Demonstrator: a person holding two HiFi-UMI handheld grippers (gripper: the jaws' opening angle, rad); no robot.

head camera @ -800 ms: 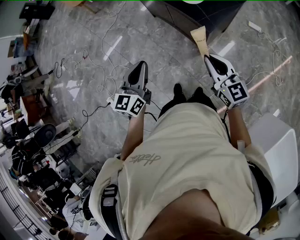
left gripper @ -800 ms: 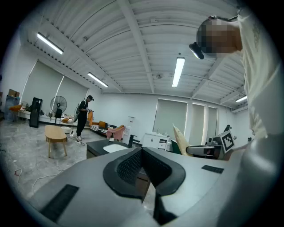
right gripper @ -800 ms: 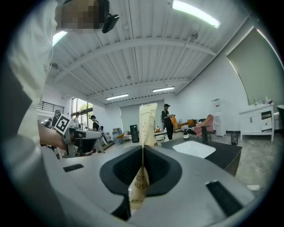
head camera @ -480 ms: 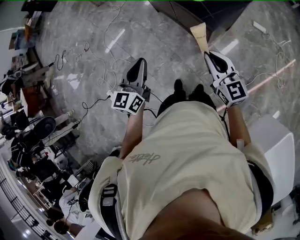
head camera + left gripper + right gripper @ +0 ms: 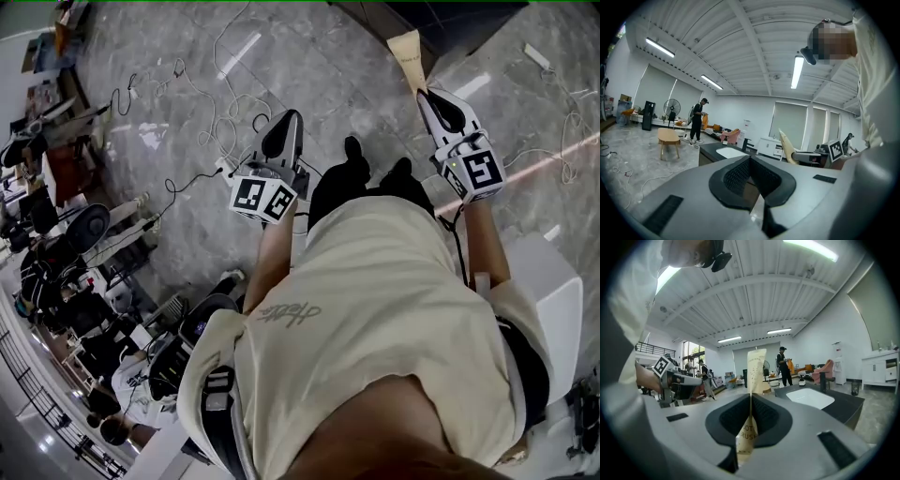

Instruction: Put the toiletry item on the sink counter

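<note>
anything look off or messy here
Only the cables: loose white and black leads sprawl in loops across the floor, toward the head view's upper left, which may be a trip risk. The packet looks intact and sits straight in the right gripper.

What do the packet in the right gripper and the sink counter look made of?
The packet, clamped in the right gripper, looks like matte cream paper or thin card: flat, thin-edged, printed. The sink counter looks like dark, smooth stone or laminate; I can't tell which.
</note>
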